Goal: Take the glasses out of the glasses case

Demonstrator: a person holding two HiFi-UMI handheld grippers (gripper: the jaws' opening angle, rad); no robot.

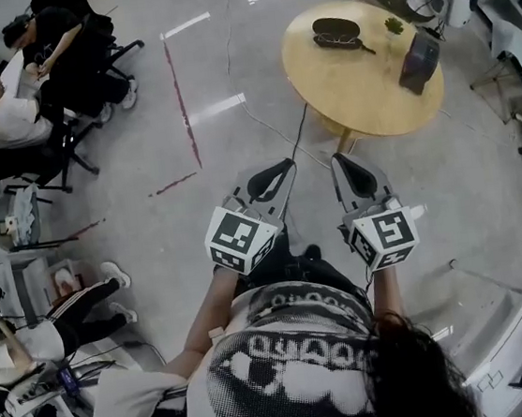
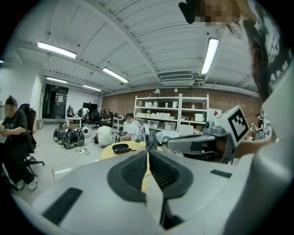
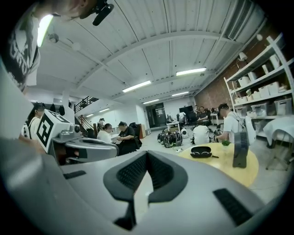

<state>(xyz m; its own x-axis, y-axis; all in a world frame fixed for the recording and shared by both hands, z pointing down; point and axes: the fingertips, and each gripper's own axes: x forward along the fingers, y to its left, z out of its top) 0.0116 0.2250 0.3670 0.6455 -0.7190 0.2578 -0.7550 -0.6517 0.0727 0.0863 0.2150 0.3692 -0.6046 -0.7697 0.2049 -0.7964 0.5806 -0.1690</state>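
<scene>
On the round yellow table (image 1: 350, 88) ahead lies a black glasses case (image 1: 337, 31), open, with dark glasses in its near half and one temple arm sticking out to the right. Both grippers are held side by side in the air, well short of the table. My left gripper (image 1: 286, 166) is shut with nothing between its pads. My right gripper (image 1: 337, 160) is shut and empty too. The left gripper view shows the case (image 2: 121, 148) far beyond its shut jaws (image 2: 148, 152). In the right gripper view the case (image 3: 201, 151) lies to the right of the shut jaws (image 3: 147, 154).
A small green plant (image 1: 394, 25) and a dark upright box (image 1: 419, 61) share the table. A cable (image 1: 269, 117) runs over the floor to the table's foot. People sit on chairs (image 1: 56, 77) at the left. Shelves (image 2: 170, 112) stand behind the table.
</scene>
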